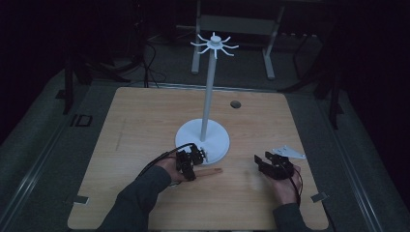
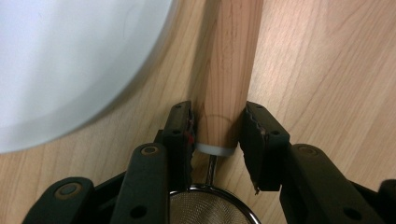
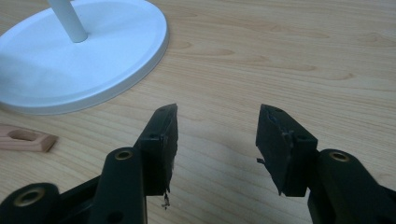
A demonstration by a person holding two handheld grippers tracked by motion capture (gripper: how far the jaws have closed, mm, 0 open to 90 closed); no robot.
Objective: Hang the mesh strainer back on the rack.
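1. Item in hand: small strainer with a wooden handle, lying flat on the surface near its front edge, just beside the rim of the white stand's round base. The handle points away from the mesh bowl toward the right edge; its far end has a hanging slot.

2. Left gripper: jaws closed on the handle's lower end, just above the grey ferrule (one jaw pressing each side, strainer not yet lifted off the surface).

3. Right gripper: jaws spread wide with nothing between them, hovering low over bare wood toward the front right corner, well apart from the strainer.

4. Stand: white pole rising from the base at mid-surface, topped by a ring of radial hooks, all bare.

5. Step, as judged: the grasp looks made and the lift is next. Hanging calls for raising the strainer clear of the base rim, turning it so the slotted end leads, and threading that slot over a hook (the free gripper could steady the pole).

6. Writing: a dark mark beyond the surface's left edge may read "ID"; no brand or label legible on the strainer, stand or grippers.
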